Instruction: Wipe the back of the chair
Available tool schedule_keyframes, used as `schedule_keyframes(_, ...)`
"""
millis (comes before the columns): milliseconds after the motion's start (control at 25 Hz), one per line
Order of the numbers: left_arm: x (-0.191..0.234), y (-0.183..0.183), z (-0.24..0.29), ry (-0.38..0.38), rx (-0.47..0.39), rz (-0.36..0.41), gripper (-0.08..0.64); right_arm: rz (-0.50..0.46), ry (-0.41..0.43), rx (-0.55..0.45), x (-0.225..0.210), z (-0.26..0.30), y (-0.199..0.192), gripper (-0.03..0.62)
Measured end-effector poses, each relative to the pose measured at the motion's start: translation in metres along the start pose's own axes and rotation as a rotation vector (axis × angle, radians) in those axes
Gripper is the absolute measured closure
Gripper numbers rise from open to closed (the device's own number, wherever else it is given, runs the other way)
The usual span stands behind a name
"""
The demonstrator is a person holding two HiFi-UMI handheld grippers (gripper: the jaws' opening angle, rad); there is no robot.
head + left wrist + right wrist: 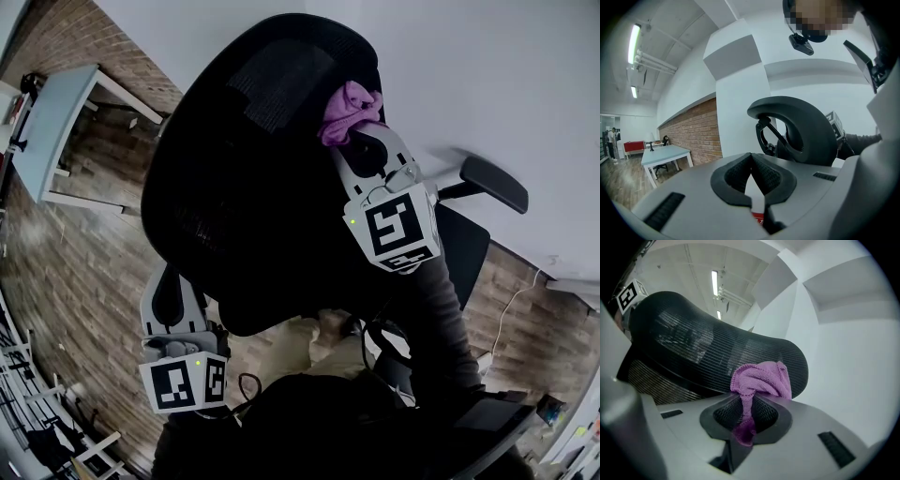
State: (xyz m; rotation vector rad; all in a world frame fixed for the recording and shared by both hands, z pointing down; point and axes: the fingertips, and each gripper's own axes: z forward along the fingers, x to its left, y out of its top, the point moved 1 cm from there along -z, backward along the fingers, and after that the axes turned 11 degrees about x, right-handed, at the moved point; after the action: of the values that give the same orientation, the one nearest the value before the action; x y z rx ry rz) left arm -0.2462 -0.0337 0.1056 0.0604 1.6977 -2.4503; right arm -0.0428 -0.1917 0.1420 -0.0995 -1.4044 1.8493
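A black mesh office chair fills the head view, its back toward me. My right gripper is shut on a purple cloth, which rests against the upper right of the chair back. In the right gripper view the cloth bunches over the jaws and lies on the curved mesh headrest. My left gripper sits low at the chair's left edge, shut with nothing between its jaws. The left gripper view shows the chair's black armrest loop just ahead.
A white wall stands behind the chair. A pale blue table is at the left on the wood floor. The chair's right armrest juts out. A brick wall and the table show in the left gripper view.
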Motion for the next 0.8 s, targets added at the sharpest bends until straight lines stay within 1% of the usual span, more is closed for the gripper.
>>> schedule_keyframes(240, -0.006, 0.001, -0.003, 0.002, 0.004, 0.006, 0.551, 0.005, -0.031, -0.002, -0.013, 0.001, -0.004, 0.54)
schedule_keyframes(800, 0.003, 0.002, -0.005, 0.016, 0.002, 0.019, 0.551, 0.012, -0.086, 0.009, -0.039, 0.006, -0.008, 0.54)
